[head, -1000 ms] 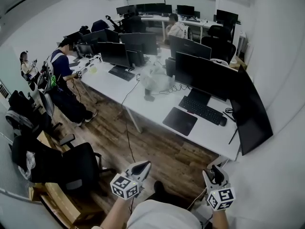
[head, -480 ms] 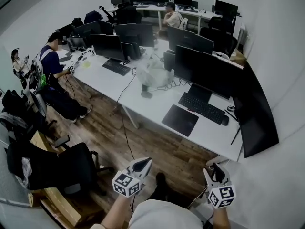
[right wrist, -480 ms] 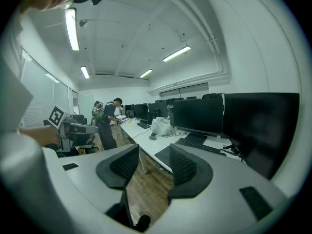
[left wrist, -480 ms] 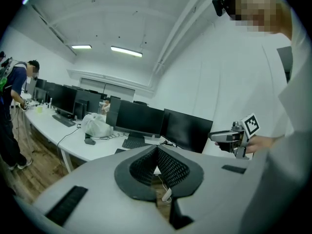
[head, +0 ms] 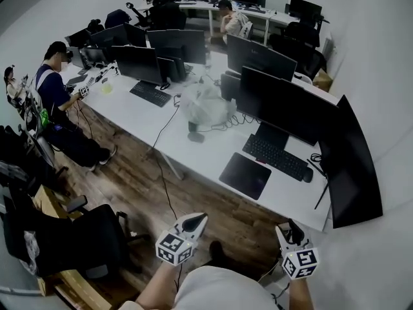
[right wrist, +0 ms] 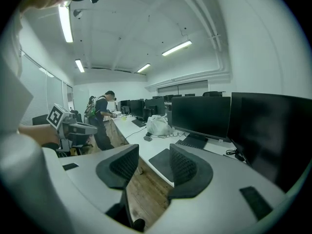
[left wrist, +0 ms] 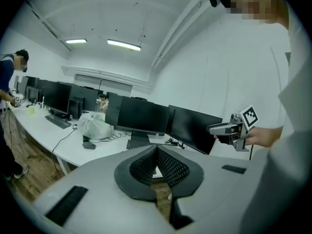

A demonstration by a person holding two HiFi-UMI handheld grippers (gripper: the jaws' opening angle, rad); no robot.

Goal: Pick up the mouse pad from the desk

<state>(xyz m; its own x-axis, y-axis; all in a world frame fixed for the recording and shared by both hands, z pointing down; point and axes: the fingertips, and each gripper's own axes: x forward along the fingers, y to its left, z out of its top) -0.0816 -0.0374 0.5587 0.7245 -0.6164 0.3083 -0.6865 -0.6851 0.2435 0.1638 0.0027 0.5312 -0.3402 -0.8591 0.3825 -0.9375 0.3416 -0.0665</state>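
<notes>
While both grippers are held low over the wooden floor, well short of the desk (head: pixel 187 148), no contact is made with the mouse pad (head: pixel 245 175). It is seen lying flat, dark and rectangular, close to the near edge of the white desk, just in front of the keyboard (head: pixel 277 157). The left gripper (head: pixel 197 219) is shown with its jaws pressed together on nothing. The right gripper (head: pixel 293 228) is carried with its jaws parted and empty, the pad framed far beyond them. A light, thin, floppy sheet is to be expected, probably rubber-backed and clinging to the desktop, so little is offered to a pinch from straight above. The near edge or a near corner is judged the best hold: it could be nudged past the desk's lip, then nipped top and bottom.
</notes>
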